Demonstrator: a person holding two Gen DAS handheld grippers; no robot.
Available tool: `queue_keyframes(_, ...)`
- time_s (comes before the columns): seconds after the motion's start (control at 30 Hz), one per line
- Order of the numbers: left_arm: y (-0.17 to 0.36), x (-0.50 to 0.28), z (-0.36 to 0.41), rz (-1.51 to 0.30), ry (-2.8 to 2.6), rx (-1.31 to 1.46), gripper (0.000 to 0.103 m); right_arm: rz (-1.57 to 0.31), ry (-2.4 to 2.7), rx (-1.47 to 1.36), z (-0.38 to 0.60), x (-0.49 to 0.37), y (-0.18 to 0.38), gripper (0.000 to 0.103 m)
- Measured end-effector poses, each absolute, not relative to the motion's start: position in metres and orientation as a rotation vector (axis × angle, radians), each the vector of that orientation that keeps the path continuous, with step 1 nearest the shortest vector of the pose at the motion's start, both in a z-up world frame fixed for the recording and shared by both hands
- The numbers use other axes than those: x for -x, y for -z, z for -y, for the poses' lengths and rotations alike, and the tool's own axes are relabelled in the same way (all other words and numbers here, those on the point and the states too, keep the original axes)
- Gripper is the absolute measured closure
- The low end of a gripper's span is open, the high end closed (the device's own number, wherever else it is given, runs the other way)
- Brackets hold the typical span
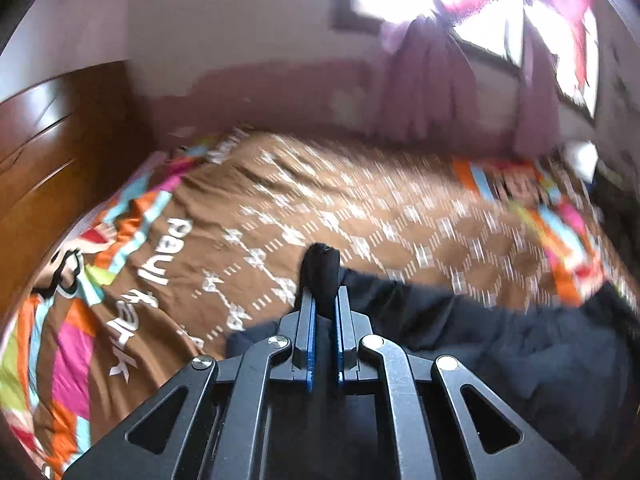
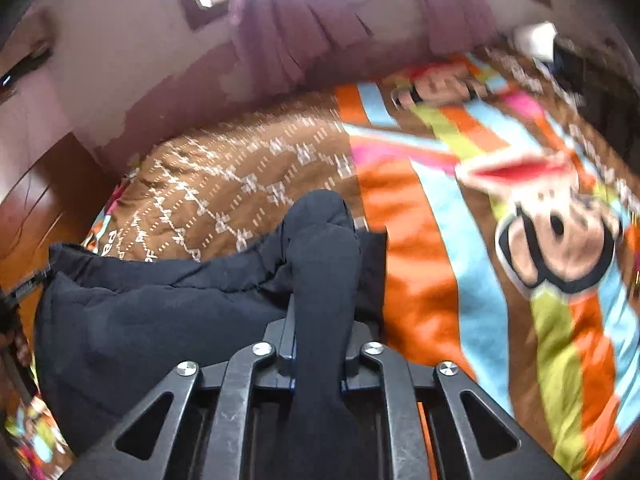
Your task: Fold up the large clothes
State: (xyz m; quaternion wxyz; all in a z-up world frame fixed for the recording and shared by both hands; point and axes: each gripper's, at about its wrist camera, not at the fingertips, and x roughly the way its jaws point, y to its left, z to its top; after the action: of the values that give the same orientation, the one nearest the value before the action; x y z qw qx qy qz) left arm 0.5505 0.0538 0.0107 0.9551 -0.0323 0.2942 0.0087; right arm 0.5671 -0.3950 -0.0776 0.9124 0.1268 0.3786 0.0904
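A large dark navy garment (image 1: 500,340) hangs stretched between my two grippers above a bed. My left gripper (image 1: 323,292) is shut on one bunched corner of it, which pokes out past the fingertips; the cloth trails to the right. My right gripper (image 2: 320,280) is shut on another bunched part of the garment (image 2: 140,312), which drapes over the fingers and spreads to the left. The right fingers are mostly hidden under cloth.
The bed is covered by a brown patterned quilt (image 1: 360,208) with bright striped borders and a cartoon monkey print (image 2: 556,240). A wooden wardrobe (image 1: 52,148) stands on the left. Purple curtains (image 1: 432,84) and bright windows lie beyond the bed.
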Motion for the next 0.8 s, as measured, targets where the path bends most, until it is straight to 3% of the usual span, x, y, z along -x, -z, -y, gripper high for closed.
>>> queue_keyframes(0.2, -0.006, -0.564, -0.069, -0.581, -0.064, 0.062, 0.097, -0.635, -0.189, -0.178, 0.378, -0.579, 0.057, 0.092)
queue_keyframes(0.3, 0.018, -0.588, -0.072, -0.684, -0.080, 0.084, 0.093, -0.666, -0.158, -0.174, 0.373, -0.599, 0.073, 0.092)
queue_keyframes(0.4, 0.028, -0.586, -0.070, -0.674, -0.078, 0.082, 0.085, -0.733, -0.124, -0.150, 0.368, -0.612, 0.100, 0.091)
queue_keyframes(0.5, 0.016, -0.575, -0.077, -0.629, -0.080, 0.100, 0.063, -0.756, -0.124, -0.157, 0.373, -0.614, 0.111, 0.086)
queue_keyframes(0.53, 0.010, -0.570, -0.082, -0.605, -0.078, 0.119, 0.050, -0.756, -0.133, -0.176, 0.376, -0.613, 0.109, 0.084)
queue_keyframes(0.57, 0.001, -0.560, -0.090, -0.568, -0.067, 0.157, 0.034, -0.755, -0.135, -0.181, 0.378, -0.610, 0.107, 0.079)
queue_keyframes(0.6, -0.008, -0.552, -0.096, -0.530, -0.056, 0.191, 0.029, -0.748, -0.134, -0.182, 0.381, -0.606, 0.103, 0.076)
queue_keyframes(0.63, -0.013, -0.541, -0.102, -0.495, -0.052, 0.208, 0.025, -0.729, -0.139, -0.179, 0.384, -0.600, 0.098, 0.067)
queue_keyframes(0.77, -0.025, -0.506, -0.106, -0.460, 0.006, 0.146, 0.022, -0.630, -0.203, -0.144, 0.384, -0.562, 0.066, 0.037)
queue_keyframes(0.8, -0.022, -0.494, -0.102, -0.464, 0.040, 0.110, 0.022, -0.616, -0.221, -0.132, 0.382, -0.555, 0.060, 0.033)
